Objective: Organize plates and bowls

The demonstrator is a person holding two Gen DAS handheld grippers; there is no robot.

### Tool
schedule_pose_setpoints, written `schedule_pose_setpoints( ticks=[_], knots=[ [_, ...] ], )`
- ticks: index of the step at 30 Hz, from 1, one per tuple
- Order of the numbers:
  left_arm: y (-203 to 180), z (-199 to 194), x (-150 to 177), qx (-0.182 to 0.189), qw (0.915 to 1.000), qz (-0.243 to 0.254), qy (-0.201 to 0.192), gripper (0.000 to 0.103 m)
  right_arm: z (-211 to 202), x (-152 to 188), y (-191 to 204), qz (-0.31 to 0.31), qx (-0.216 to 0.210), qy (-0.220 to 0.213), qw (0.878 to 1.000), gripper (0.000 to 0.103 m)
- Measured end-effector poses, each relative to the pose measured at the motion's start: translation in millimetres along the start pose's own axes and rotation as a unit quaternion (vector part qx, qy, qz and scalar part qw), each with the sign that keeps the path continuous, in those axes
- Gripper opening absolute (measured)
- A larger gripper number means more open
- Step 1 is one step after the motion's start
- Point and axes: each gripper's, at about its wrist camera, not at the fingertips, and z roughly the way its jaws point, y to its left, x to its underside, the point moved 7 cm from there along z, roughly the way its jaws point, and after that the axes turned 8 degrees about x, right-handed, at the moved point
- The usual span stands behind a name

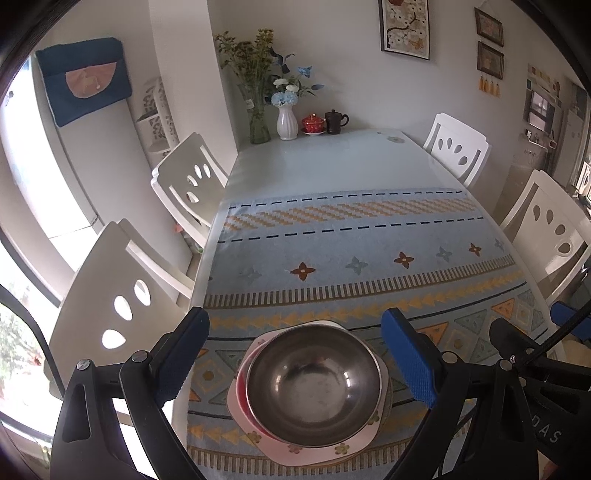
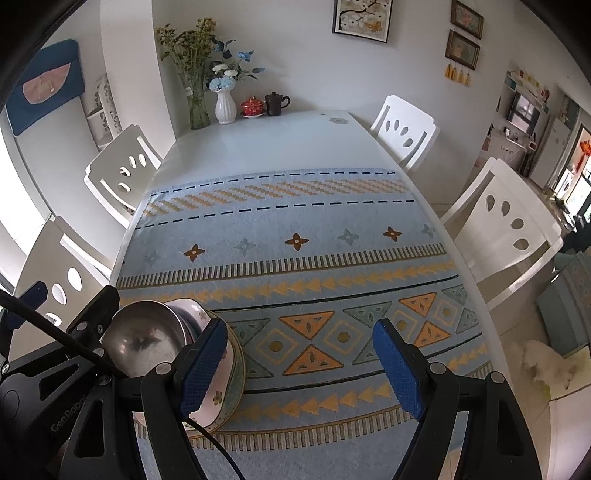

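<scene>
A shiny steel bowl [image 1: 314,382] sits with its open side up, right on top of a stack. It is round, so it has no long side. Under it peeks a red bowl [image 1: 241,387], and under that a pink plate with little flowers [image 1: 295,452]. The right view shows a green-rimmed plate [image 2: 236,384] at the very bottom. The stack rests near the close edge of a blue patterned cloth [image 1: 351,251] on a white table [image 1: 332,158]. The left gripper [image 1: 295,360] is spread wide, one blue finger on each side of the stack, not touching it. The right gripper [image 2: 303,367] is also spread wide with only cloth between its fingers; its left finger [image 2: 203,369] hides part of the stack. How many dishes are in the stack is hard to tell. At the far end of the table stand a white vase of flowers [image 1: 287,123], a red lidded cup [image 1: 313,123] and a dark mug [image 1: 335,121]. White chairs [image 1: 184,181] stand around the table, and pictures [image 1: 404,27] hang on the wall.
</scene>
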Motion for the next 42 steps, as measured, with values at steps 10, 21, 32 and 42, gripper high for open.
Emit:
schedule_pose_setpoints(
  ticks=[10,21,32,42],
  knots=[
    [-15,-6,-2,-0.032,0.9991,-0.028,0.004,0.094,4,-11,-14,-0.027,-0.023,-0.004,0.999,0.079],
    [-38,-8,0,-0.036,0.9967,-0.067,0.028,0.094,8,-27,-48,-0.045,-0.032,0.000,0.998,0.079],
    [-50,-10,-3,-0.058,0.9962,-0.061,0.022,0.094,14,-28,-60,-0.051,-0.037,0.006,0.998,0.079],
    [-47,-5,-5,-0.065,0.9958,-0.060,0.023,0.094,20,-28,-56,-0.059,-0.038,0.015,0.997,0.079]
  ],
)
